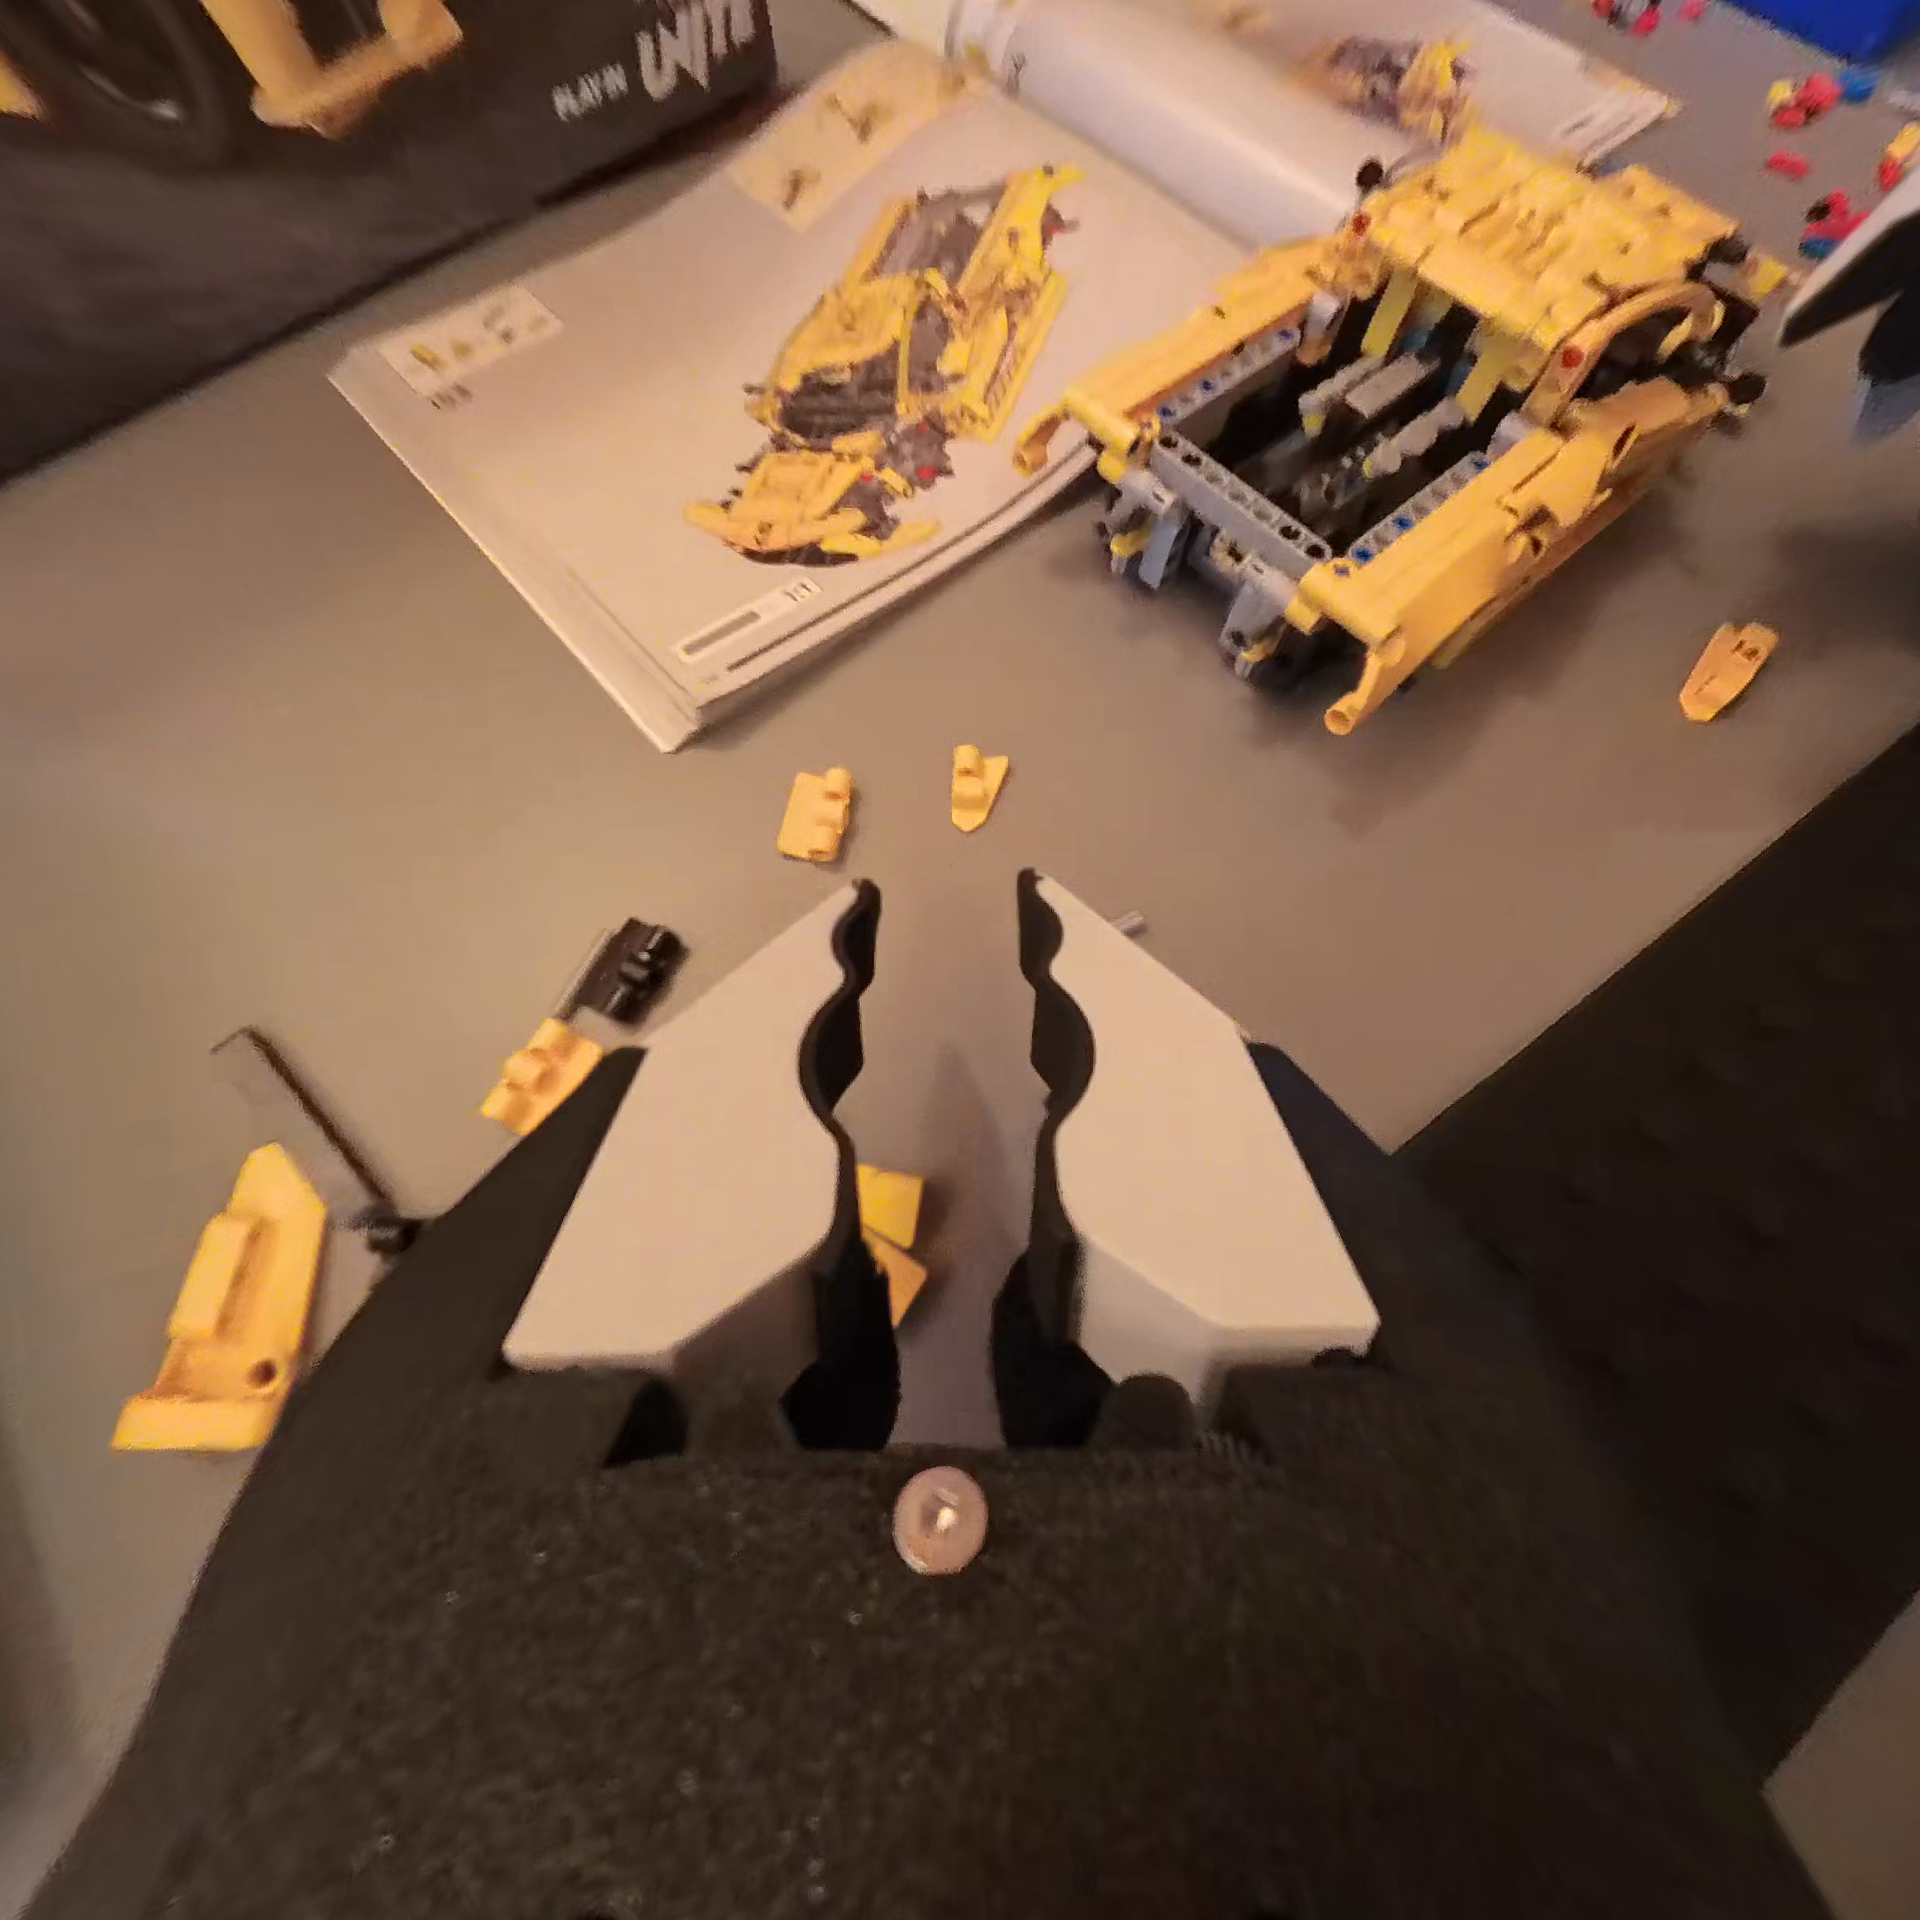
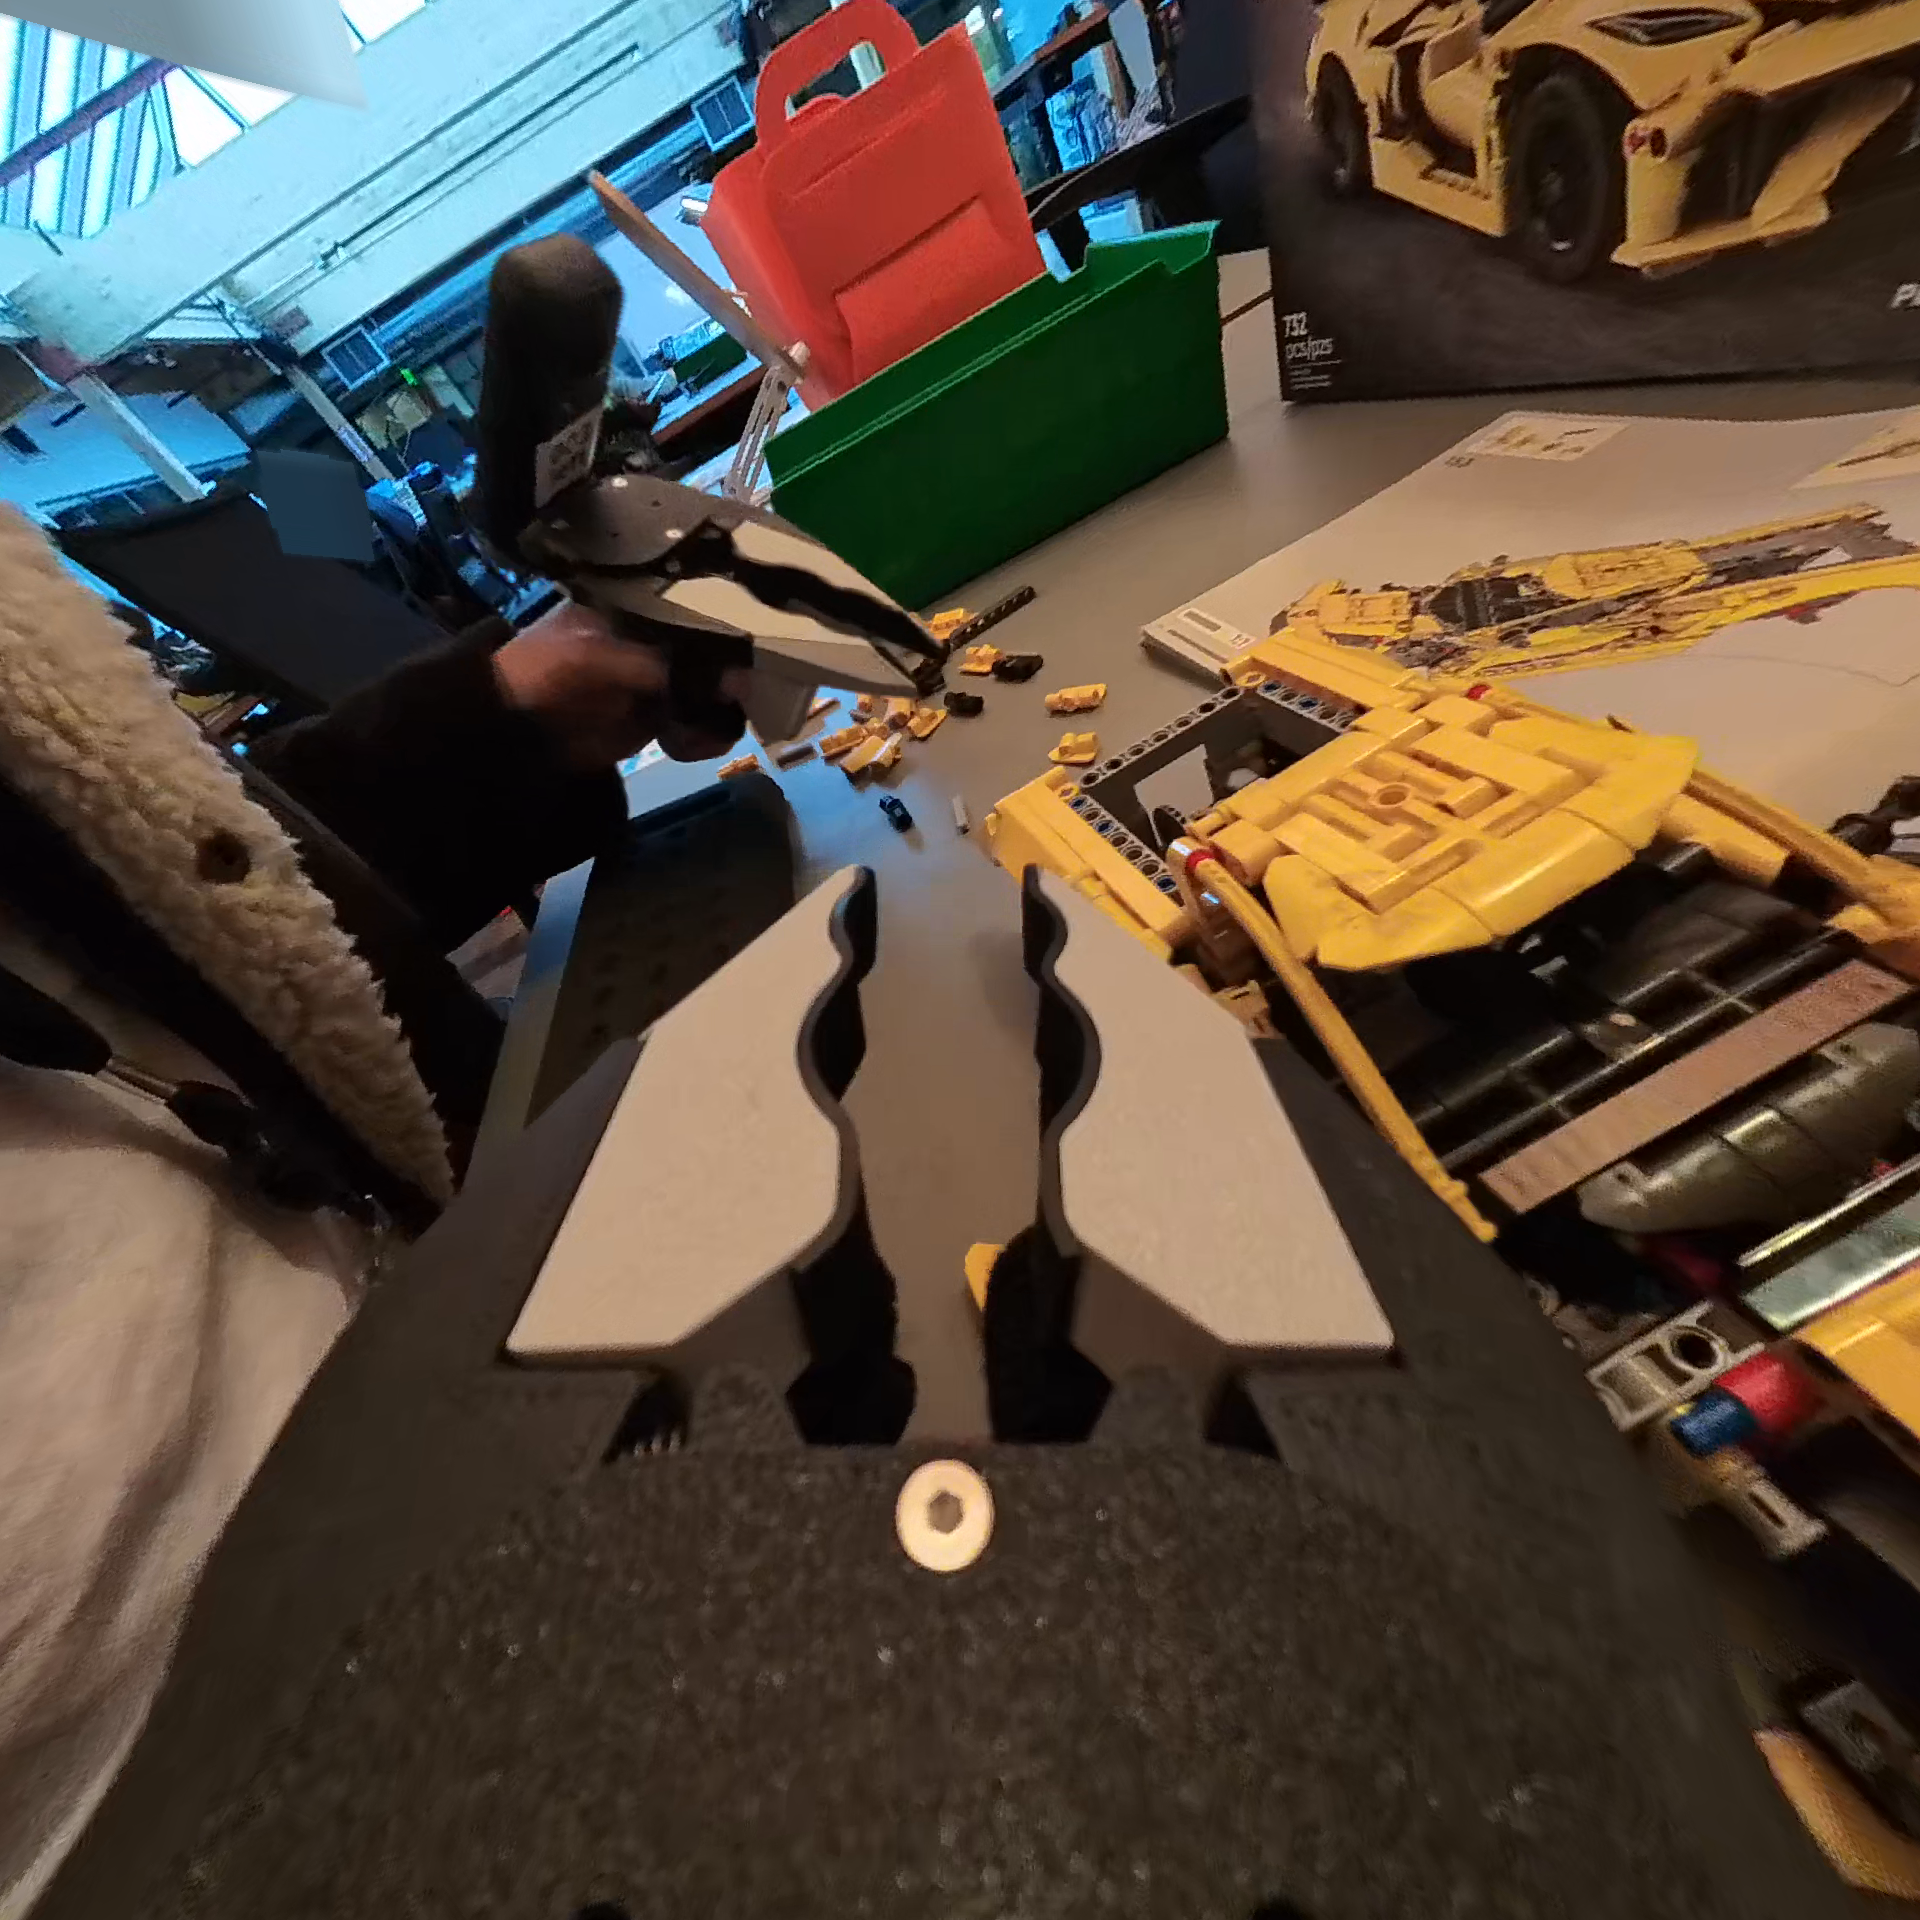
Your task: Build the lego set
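The dark set box (image 2: pixel 1590 197) and open instruction booklet (image 1: pixel 727 416) both carry print.

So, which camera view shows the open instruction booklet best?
The left wrist view: the instruction booklet lies there with one whole page and its car drawing visible. The right wrist view shows only part of it, at a flat angle, behind the yellow car model.

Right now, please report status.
Left hand-held gripper open, empty, above loose yellow pieces. Right hand-held gripper open, empty, beside yellow car model. Nothing blocking.
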